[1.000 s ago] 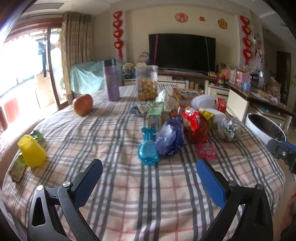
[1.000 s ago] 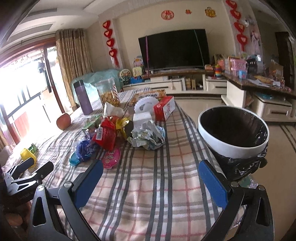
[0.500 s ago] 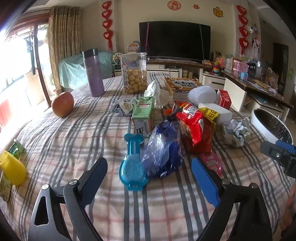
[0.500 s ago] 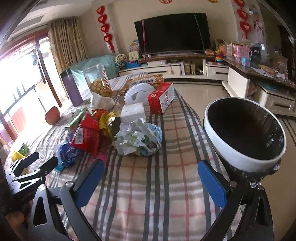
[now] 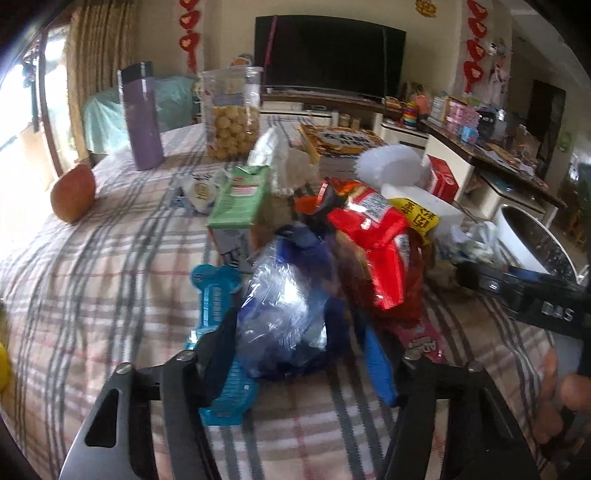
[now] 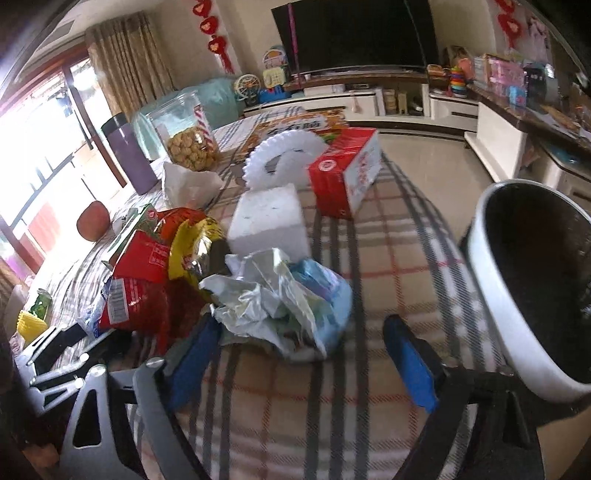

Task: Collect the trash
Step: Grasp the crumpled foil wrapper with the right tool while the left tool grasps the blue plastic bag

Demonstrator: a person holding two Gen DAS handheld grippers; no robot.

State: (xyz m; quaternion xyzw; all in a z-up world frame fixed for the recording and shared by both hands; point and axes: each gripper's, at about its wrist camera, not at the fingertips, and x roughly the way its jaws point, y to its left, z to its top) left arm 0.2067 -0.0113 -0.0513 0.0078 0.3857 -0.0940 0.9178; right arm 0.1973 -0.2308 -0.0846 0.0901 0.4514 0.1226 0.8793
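Risk: left gripper (image 5: 299, 354), open astride blue bag (image 5: 288, 306), may snag teal pack (image 5: 218, 332); right gripper (image 6: 295, 350) open, empty, nr crumpled wrapper (image 6: 284, 295).

Cream walls (image 5: 229, 33) with red heart hangings (image 5: 187, 40), big black flat TV (image 5: 328, 55) on a low white cabinet (image 6: 369, 101), tan curtains (image 6: 129, 62), super bright window (image 6: 33, 147).

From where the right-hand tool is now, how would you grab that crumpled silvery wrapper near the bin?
Pinch the crumpled wrapper across its bunched middle, coming straight forward and low along the tablecloth. The right gripper is open, with the wad lying just ahead between its fingers. It is a soft, loose heap with no rim or handle, so squeezing the bulk probably holds best. The trash bin sits to its right.
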